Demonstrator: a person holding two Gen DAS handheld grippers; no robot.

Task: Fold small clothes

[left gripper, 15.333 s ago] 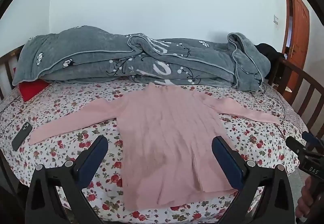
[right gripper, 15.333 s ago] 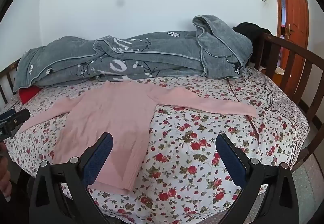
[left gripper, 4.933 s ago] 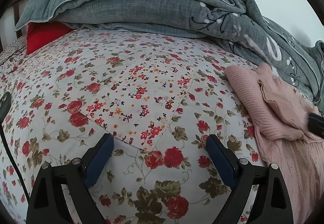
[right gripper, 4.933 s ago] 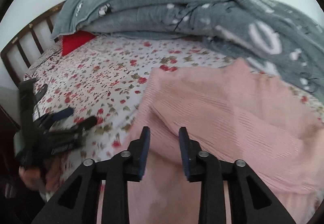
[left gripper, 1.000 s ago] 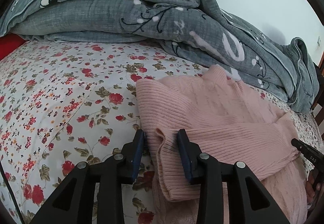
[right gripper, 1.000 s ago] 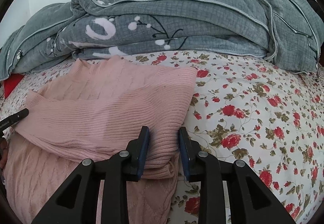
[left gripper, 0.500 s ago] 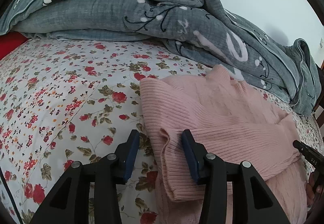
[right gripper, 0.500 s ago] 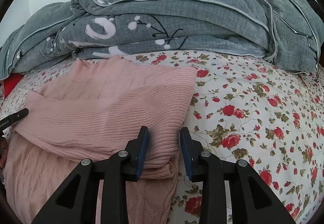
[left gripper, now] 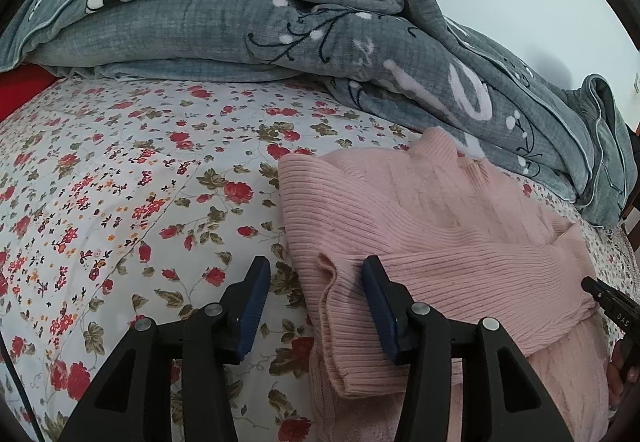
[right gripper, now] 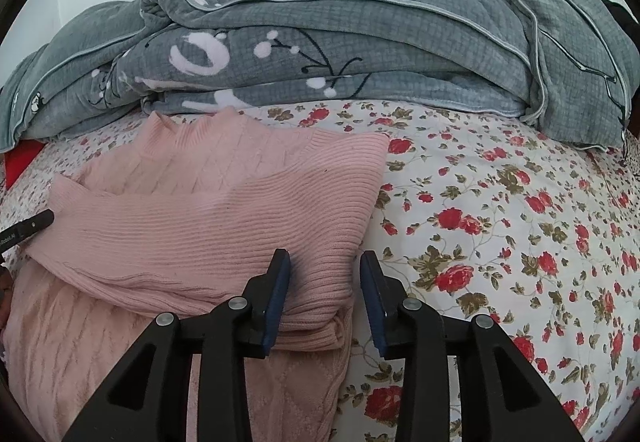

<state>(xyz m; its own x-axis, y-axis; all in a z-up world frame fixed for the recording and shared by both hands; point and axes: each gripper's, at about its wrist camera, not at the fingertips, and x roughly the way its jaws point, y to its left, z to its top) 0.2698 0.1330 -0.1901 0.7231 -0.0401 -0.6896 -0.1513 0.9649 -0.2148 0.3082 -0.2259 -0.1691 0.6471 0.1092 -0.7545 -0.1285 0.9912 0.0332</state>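
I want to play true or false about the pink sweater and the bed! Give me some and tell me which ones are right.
1. The pink sweater lies on a flowery bedsheet. True.
2. Both sleeves stick straight out to the sides. False: they are folded across the body.
3. A grey blanket is piled behind the sweater. True.
4. The right gripper is squeezing the sweater tight. False: its fingers are opening, with the sweater's edge between them.
5. The blanket covers the whole sweater. False: the sweater lies in front of it, uncovered.
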